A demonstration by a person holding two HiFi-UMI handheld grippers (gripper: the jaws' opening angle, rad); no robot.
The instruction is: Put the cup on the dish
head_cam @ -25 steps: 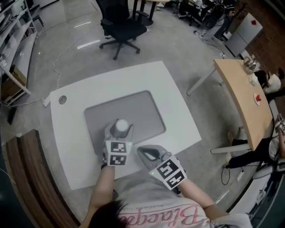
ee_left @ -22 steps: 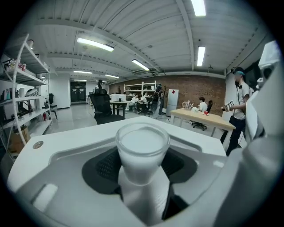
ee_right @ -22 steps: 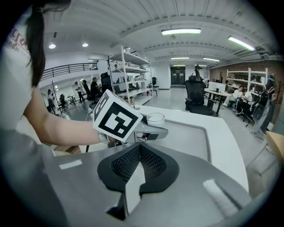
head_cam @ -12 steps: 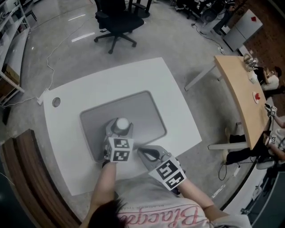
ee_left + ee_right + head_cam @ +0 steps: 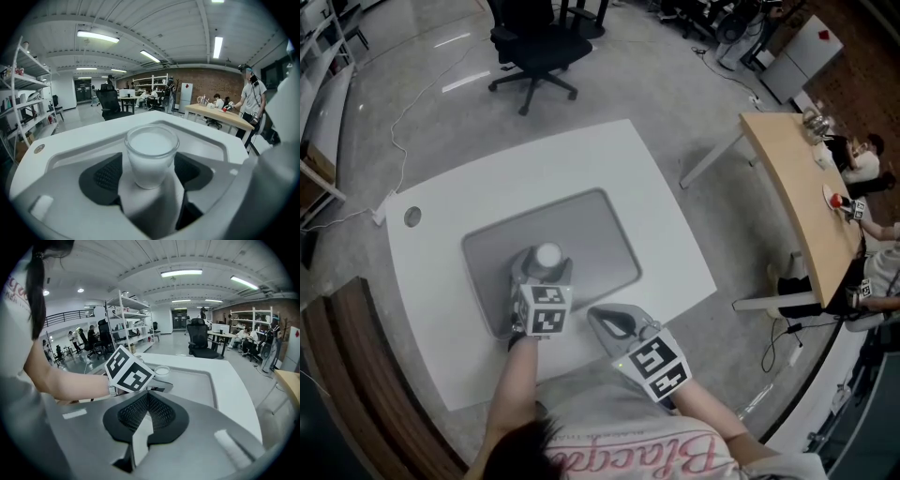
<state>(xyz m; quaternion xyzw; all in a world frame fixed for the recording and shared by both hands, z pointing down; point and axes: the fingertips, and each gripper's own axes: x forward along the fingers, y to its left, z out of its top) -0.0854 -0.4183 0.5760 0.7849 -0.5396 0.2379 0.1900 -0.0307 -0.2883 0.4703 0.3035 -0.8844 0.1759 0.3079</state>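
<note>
Only the white top of the cup point(image 5: 547, 255) visible in the head view, left of centre; lower part covered by the marker cube of the left tongs point(image 5: 542, 274). Seen whole in the left gripper view: upright on the grey dish point(image 5: 600, 234), between opening jaws, pads clear of its wall. Near-left corner of the dish masked too. Right tongs point(image 5: 609, 323) clenched on nothing, lower middle, by the front edge of the white surface point(image 5: 609, 155). Around: glossy grey floor, black office chair point(image 5: 530, 47) at top, wooden desk point(image 5: 797, 187) at right, shelving cut off upper left.
</note>
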